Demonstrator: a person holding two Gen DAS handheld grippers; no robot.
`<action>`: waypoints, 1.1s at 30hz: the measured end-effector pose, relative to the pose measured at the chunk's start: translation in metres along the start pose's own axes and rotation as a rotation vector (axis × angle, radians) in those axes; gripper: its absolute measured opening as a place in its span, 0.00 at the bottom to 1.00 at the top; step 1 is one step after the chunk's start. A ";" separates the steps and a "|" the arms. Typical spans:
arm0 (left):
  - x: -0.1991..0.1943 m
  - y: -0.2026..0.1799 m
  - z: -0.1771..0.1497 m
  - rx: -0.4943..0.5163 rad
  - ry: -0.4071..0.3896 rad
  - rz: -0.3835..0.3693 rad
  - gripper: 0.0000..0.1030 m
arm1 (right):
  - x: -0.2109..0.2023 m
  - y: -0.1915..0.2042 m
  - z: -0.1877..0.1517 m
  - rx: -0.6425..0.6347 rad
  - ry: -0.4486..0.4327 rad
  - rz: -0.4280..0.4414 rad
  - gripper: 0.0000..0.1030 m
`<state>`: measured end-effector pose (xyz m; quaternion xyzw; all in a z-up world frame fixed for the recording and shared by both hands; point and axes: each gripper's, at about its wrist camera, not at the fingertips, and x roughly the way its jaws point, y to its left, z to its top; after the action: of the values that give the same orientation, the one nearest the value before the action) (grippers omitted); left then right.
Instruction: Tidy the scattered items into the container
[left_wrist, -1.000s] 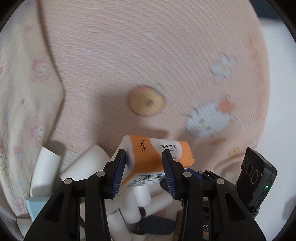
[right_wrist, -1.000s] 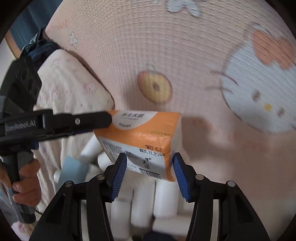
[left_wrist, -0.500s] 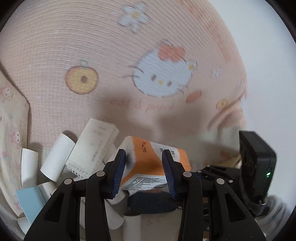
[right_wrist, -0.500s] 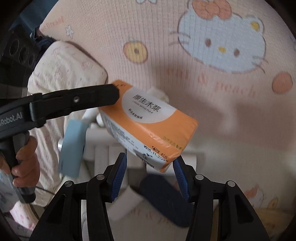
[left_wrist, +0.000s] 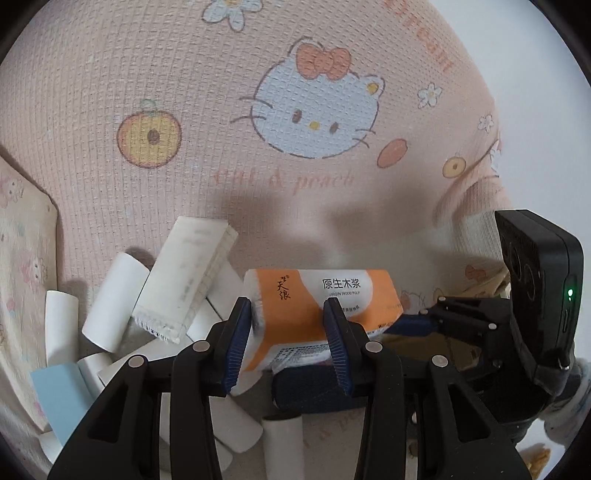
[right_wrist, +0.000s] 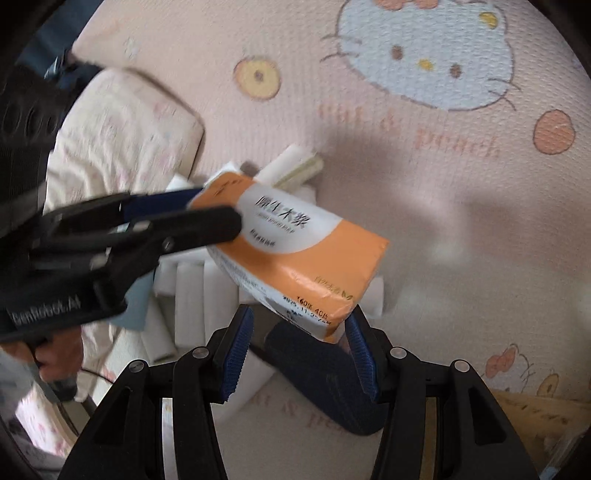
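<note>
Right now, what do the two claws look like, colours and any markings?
Both claws, left and right, have black plastic fingers with silver screw heads and ribbed blue pads. The left body bears white lettering; the right carries a black box with a green light.

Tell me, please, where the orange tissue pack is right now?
The orange tissue pack is held up between both grippers, the left gripper at one end and the right gripper at the other, above the white paper rolls.

Orange tissue pack (left_wrist: 321, 306) carried from above the white rolls (left_wrist: 114, 299), now over dark blue item (right_wrist: 325, 376)
</note>
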<state>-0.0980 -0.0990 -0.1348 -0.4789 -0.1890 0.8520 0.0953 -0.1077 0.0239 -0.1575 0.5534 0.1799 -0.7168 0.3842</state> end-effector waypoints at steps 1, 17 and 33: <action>0.002 0.002 -0.001 -0.011 0.015 -0.008 0.43 | 0.001 -0.001 0.002 -0.005 -0.006 -0.011 0.48; 0.000 0.021 -0.067 -0.024 0.157 -0.069 0.36 | 0.026 0.006 -0.034 -0.030 0.170 0.058 0.48; -0.020 0.031 -0.079 -0.141 0.182 -0.014 0.50 | 0.010 0.001 -0.049 0.029 0.214 0.133 0.55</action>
<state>-0.0195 -0.1159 -0.1692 -0.5586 -0.2424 0.7888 0.0841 -0.0755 0.0533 -0.1826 0.6428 0.1724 -0.6293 0.4013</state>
